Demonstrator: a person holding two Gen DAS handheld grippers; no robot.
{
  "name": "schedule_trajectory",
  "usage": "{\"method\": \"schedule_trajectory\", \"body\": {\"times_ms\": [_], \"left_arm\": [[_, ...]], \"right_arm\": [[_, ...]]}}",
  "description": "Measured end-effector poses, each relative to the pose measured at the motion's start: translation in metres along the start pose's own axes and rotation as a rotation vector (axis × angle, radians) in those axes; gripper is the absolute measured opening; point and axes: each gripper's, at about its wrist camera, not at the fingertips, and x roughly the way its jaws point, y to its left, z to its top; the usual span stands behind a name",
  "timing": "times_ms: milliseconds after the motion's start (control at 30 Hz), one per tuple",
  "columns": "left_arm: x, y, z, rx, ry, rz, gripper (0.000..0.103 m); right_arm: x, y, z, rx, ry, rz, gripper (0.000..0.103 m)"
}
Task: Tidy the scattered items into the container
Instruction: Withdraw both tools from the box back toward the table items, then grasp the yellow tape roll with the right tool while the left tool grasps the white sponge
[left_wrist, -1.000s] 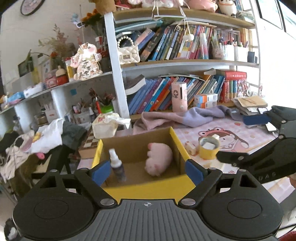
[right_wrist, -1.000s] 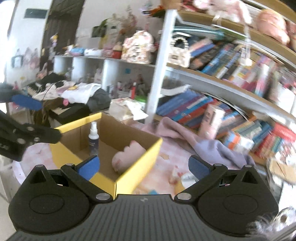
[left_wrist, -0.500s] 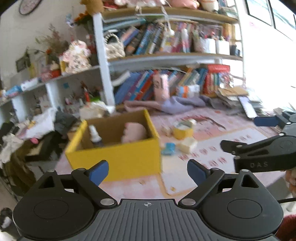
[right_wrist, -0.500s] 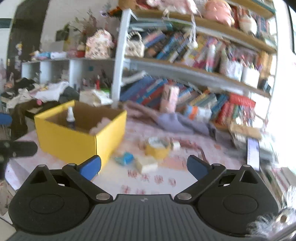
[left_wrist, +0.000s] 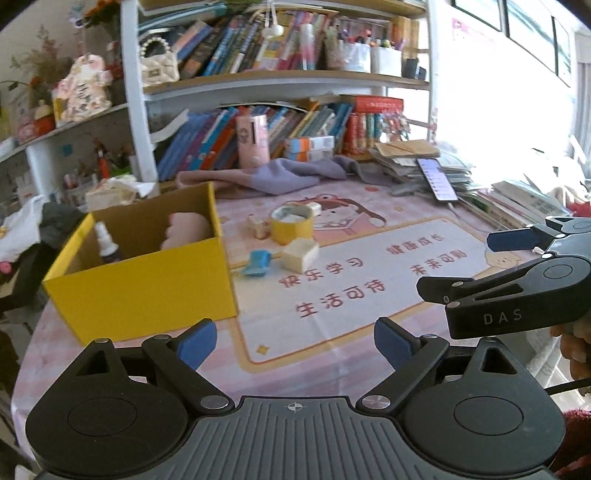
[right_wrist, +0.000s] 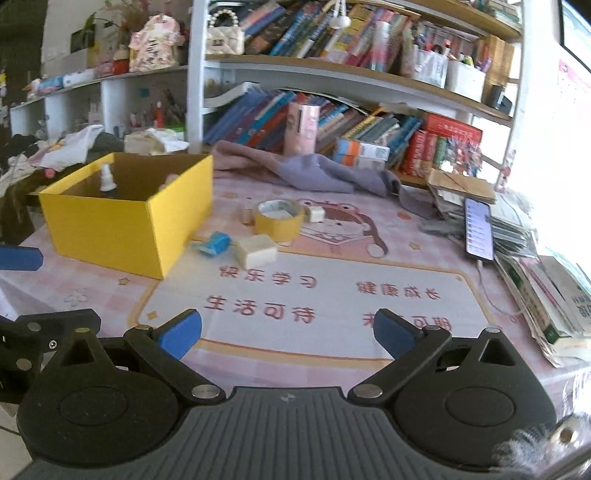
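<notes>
Both grippers hanging back over the pink desk mat, nothing picked up.

The left gripper (left_wrist: 294, 341) has its blue pads spread wide and empty; same for the right gripper (right_wrist: 287, 330), fingers wide apart, holding nothing; its side reads "DAS" in the left wrist view. The yellow box (left_wrist: 147, 284) sits at the mat's left with a spray bottle (left_wrist: 107, 243) and a pink plush (left_wrist: 188, 230) inside; just to its right lie a blue clip-like thing (left_wrist: 256, 262), a cream block (left_wrist: 301, 253), a yellow tape roll (left_wrist: 291, 223) and a small eraser-like piece (left_wrist: 258, 225). The mat (left_wrist: 332, 295) carries red print, "快乐学习" and "生活可待"; other lines are too blurry. A phone (right_wrist: 479, 225) leans on the paper stack at right, screen lit.
</notes>
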Motion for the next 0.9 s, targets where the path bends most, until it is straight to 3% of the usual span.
{"method": "schedule_trajectory", "body": {"times_ms": [600, 900], "left_arm": [[0.049, -0.045, 0.023, 0.09, 0.025, -0.105, 0.094], [0.088, -0.056, 0.041, 0.075, 0.054, -0.093, 0.094]], "right_arm": [[0.029, -0.05, 0.0, 0.048, 0.082, -0.061, 0.101], [0.058, -0.081, 0.011, 0.086, 0.077, -0.045, 0.101]]}}
